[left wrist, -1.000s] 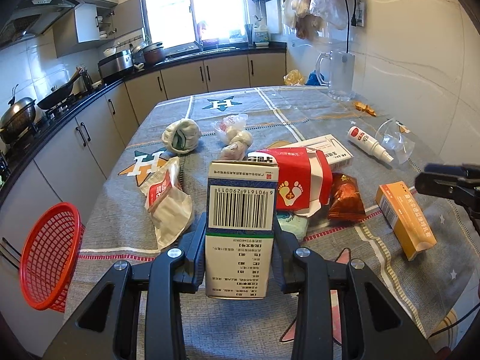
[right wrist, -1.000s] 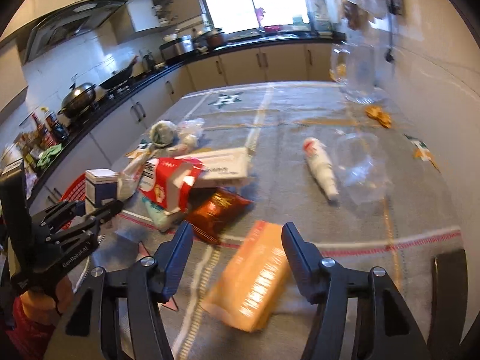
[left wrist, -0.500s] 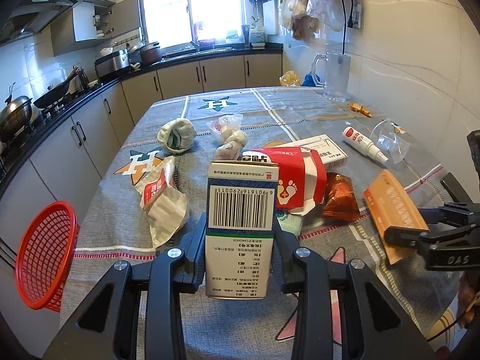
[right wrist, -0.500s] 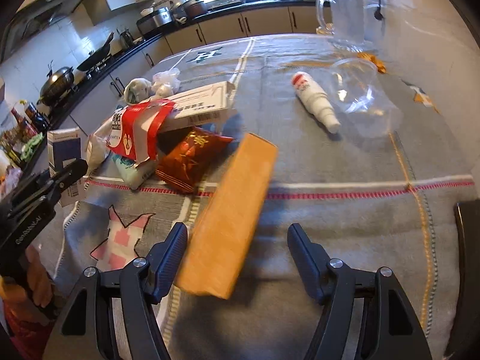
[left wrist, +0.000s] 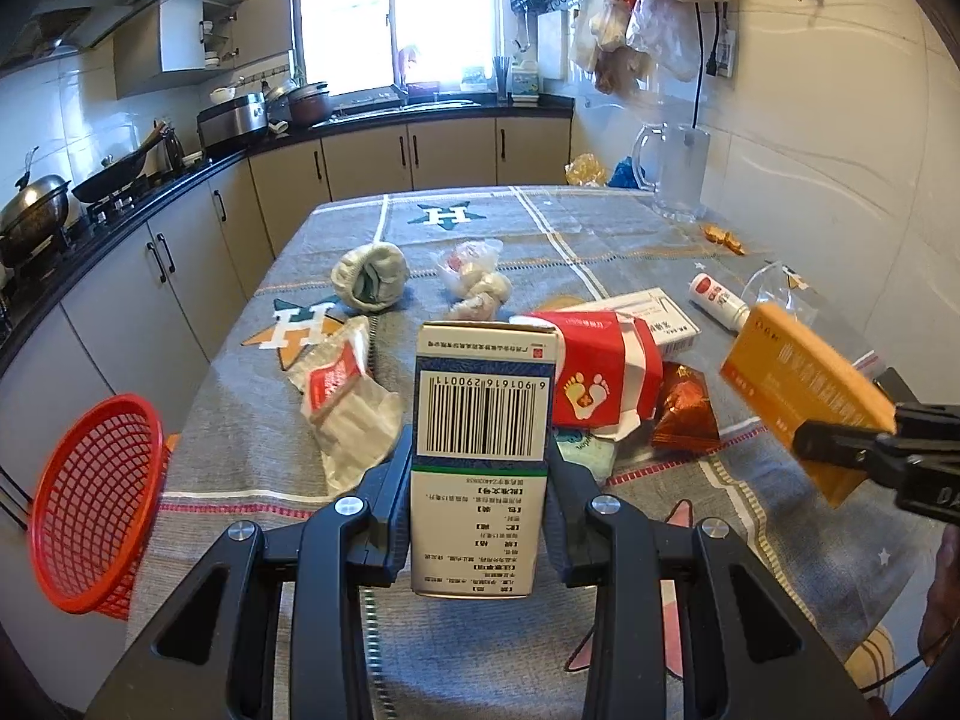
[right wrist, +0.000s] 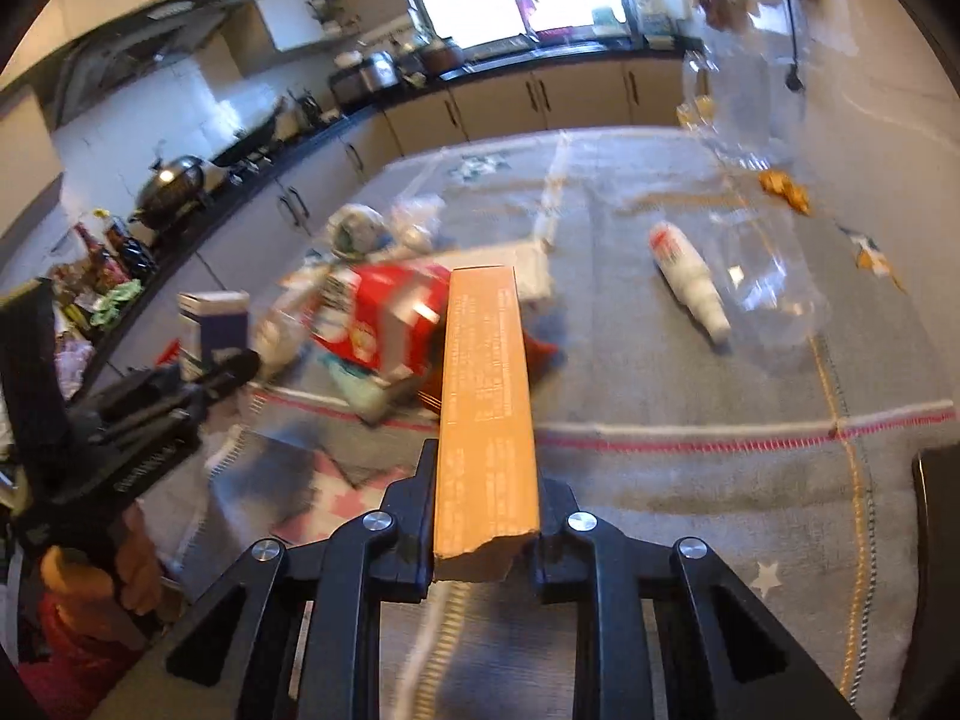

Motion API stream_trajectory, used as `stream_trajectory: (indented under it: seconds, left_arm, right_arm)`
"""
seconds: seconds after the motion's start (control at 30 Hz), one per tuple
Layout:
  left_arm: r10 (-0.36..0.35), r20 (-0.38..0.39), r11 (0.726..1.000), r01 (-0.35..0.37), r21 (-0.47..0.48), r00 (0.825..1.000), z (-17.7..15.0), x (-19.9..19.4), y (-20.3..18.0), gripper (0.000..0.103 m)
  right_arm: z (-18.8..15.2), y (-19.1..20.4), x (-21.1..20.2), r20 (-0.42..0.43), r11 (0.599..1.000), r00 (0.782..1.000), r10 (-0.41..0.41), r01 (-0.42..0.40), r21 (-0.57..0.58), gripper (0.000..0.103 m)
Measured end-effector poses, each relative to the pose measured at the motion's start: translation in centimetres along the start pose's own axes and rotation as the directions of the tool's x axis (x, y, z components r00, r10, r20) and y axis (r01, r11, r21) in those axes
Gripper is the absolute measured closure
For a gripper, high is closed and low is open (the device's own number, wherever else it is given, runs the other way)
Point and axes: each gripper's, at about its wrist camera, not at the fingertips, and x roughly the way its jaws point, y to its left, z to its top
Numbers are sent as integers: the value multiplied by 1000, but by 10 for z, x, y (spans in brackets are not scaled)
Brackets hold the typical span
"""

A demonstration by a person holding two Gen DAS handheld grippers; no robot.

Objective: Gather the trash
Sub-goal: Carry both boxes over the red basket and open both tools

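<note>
Right gripper now clamps orange box, lifted off table since a second ago. Left gripper still grips white box. Both ready for red basket, 9 o'clock off table edge. Grey tablecloth littered; kitchen counters behind.

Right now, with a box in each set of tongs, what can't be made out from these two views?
- Red basket: left wrist view, contents not visible from this angle; its lower side is cut by the lens edge.
- Pile around the red carton: right wrist view, motion blur smears the labels.
- Orange box: its print is too blurred to read.
- White barcode box: hides the table directly behind it.
</note>
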Motion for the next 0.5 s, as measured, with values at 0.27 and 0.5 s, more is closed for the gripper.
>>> stream_trajectory:
  seconds: [0.27,0.5]
  left_arm:
    - [33,28,998,-31,-59,999,7,-22,33,69]
    - [123,25,978,-117,-170,992,-1,-41,99,69]
  right_arm:
    - [28,53,-1,18,989,992,123,-121,-88,79]
    - [49,117,33,-54,960,974,219,-225,-165,79]
